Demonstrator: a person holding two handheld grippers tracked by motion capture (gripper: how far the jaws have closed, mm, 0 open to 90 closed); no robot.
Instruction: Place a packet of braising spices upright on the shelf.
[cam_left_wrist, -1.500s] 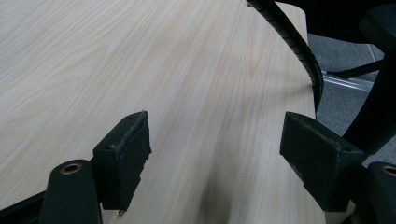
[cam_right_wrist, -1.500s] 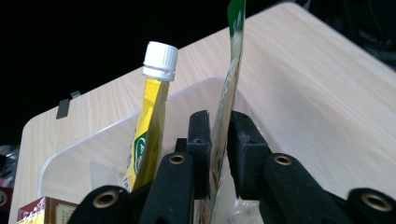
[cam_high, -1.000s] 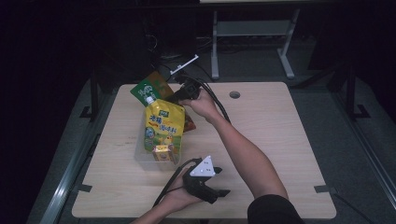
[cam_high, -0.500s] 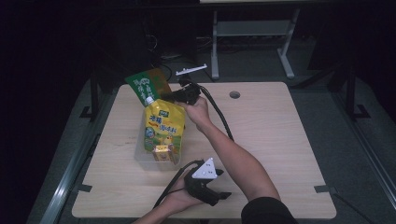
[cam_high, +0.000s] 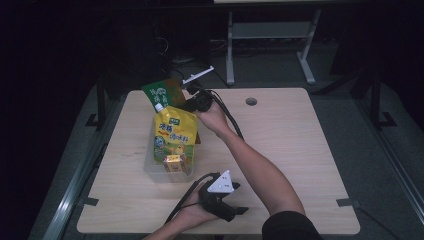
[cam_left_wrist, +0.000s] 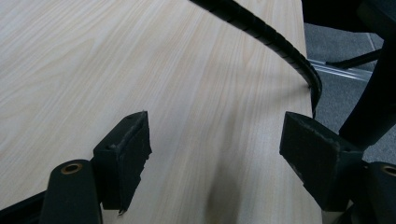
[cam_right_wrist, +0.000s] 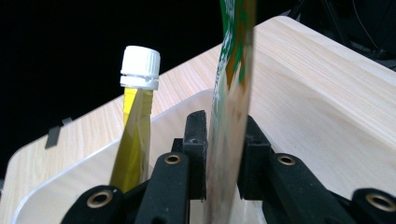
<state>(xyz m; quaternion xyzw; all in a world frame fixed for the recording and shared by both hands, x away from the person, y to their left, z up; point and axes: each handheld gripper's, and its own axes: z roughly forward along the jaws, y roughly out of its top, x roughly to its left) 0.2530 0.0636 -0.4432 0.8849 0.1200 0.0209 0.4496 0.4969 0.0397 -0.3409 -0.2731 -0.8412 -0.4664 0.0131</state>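
Observation:
My right gripper (cam_high: 186, 100) reaches over the back of a clear bin (cam_high: 152, 170) on the table. A green pouch (cam_high: 162, 92) stands edge-on between its jaws (cam_right_wrist: 224, 126). The jaws have just been opening, and the pads now stand slightly apart around the green pouch (cam_right_wrist: 233, 70). A yellow spouted pouch (cam_high: 174, 134) with a white cap (cam_right_wrist: 140, 67) leans in the bin, beside a small yellow box (cam_high: 173, 162). My left gripper (cam_high: 239, 199) rests near the table's front edge, open, with nothing but bare wood between its jaws (cam_left_wrist: 215, 126).
The right gripper's black cable (cam_left_wrist: 261, 37) trails across the wooden tabletop (cam_high: 300, 150). A round cable hole (cam_high: 251, 101) lies at the back. A metal frame (cam_high: 270, 35) stands on the dark floor beyond the table.
The green pouch has shifted a little over the bin's back end while the right hand stayed almost in place. The left gripper has not moved.

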